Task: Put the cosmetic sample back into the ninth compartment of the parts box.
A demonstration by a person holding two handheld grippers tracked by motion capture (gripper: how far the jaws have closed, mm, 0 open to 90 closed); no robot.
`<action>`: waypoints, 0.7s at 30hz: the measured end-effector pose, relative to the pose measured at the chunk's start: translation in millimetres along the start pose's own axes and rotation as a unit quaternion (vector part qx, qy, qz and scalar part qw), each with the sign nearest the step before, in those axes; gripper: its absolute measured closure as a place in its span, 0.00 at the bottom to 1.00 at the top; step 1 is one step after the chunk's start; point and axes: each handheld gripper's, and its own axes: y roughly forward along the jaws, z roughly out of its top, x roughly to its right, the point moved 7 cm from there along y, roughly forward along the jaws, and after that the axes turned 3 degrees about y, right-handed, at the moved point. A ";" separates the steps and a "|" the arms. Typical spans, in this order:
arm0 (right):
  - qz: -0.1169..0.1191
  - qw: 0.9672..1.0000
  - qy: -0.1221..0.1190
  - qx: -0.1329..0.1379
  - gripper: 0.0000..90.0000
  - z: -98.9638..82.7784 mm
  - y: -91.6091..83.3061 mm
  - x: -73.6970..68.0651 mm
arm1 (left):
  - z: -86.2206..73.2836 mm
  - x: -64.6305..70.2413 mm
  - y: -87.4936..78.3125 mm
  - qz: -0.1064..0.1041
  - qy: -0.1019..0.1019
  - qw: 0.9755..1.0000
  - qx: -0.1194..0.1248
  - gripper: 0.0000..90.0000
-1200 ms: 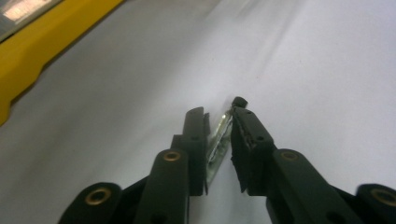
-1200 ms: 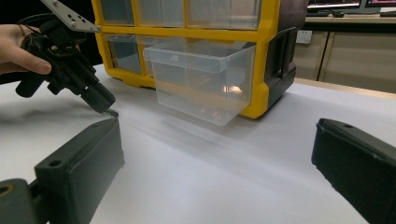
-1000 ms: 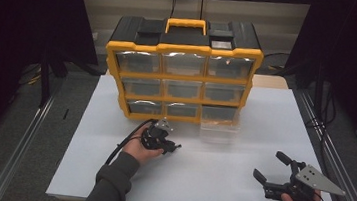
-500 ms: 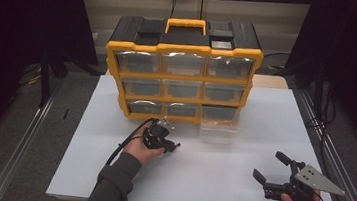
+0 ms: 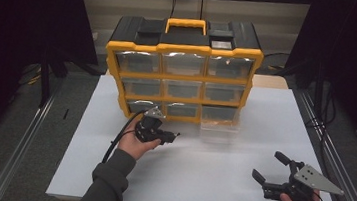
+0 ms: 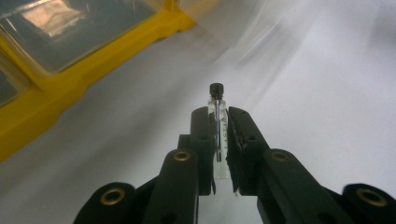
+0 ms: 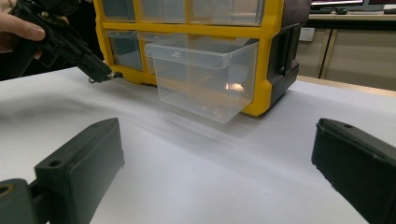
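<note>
A small clear glass vial [image 6: 218,128] with a black cap is clamped lengthwise between my left gripper's [image 6: 218,112] jaws, cap pointing forward. This left gripper [image 5: 171,136] hovers just above the white table [image 5: 198,178], in front of the bottom row of the yellow-and-black drawer cabinet [image 5: 181,75]. A clear plastic drawer [image 5: 219,127] is pulled out of the cabinet's bottom right slot. The right gripper view shows that drawer [image 7: 205,79] and the left gripper [image 7: 100,72] beside it. My right gripper [image 5: 271,166] rests open at the table's near right with nothing between its jaws.
The cabinet has three rows of clear-fronted drawers and a yellow carry handle [image 5: 186,25]. A black cable [image 5: 117,139] trails from the left gripper over the table's near left. Metal rails [image 5: 19,164] run along both sides of the table, with dark curtains beyond.
The left hand has drifted slightly toward the cabinet with the vial still in its jaws. The right gripper has stayed put.
</note>
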 end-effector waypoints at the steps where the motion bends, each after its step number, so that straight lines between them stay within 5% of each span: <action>1: 0.000 1.000 0.001 0.000 0.02 -0.1 0.0 -0.1 | 2.6 0.6 -2.1 -0.001 -0.001 1.000 0.004 0.90; 21: 0.002 1.000 0.002 -0.001 0.02 -0.1 0.7 -0.8 | 29.3 1.1 -18.0 0.002 -0.011 0.999 0.049 0.90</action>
